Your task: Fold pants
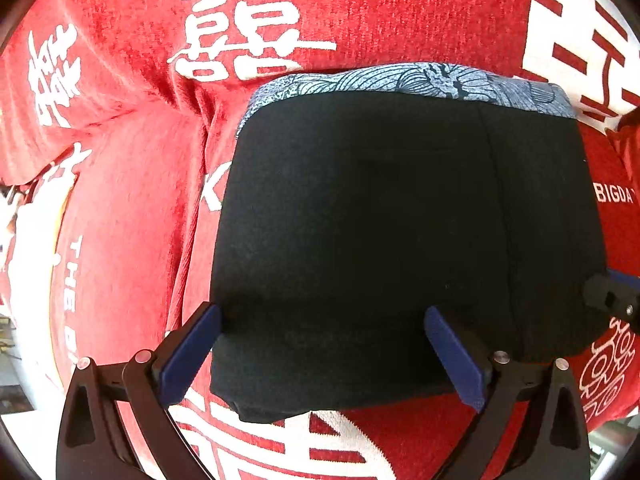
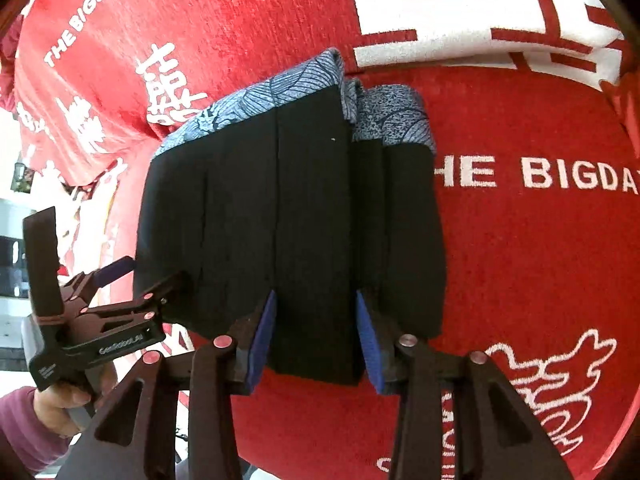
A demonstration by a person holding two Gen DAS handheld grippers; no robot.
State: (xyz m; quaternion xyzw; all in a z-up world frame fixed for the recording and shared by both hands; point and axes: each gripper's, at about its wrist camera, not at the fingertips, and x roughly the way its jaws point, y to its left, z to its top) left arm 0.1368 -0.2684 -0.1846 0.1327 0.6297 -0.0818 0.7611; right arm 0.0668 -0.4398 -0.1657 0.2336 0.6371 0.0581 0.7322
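While both claws hang over the cloth, nothing looks pinched, so here's the rundown:

Pants: black pants [image 1: 380,240] folded into a chunky rectangle, lying flat on the red cloth [image 1: 132,220] with white lettering. Patterned blue-grey waistband [image 1: 400,80] runs along the far edge.

Fold layers: from the right wrist view the pants [image 2: 312,220] show several stacked panels, with the waistband [image 2: 264,96] bunched in two humps at the top.

Left claw: left gripper [image 1: 324,356] is spread really wide, pointing almost straight down at the near part of the bundle. One blue pad [image 1: 192,356] sits at the left edge of the pants, the other over the black fabric. Neither squeezes anything. Whether the tips touch the fabric, I can't tell.

Left claw from the other side: it shows in the right view too [image 2: 132,276], at the left edge of the pants, held by a hand [image 2: 68,404] in a purple sleeve.

Right claw: right gripper [image 2: 316,340] is partly open, its blue pads straddling the near edge of the bundle. There's a visible gap on both sides, so it's not gripping.

Cloth: reads "THE BIGDA..." just right of the pants.
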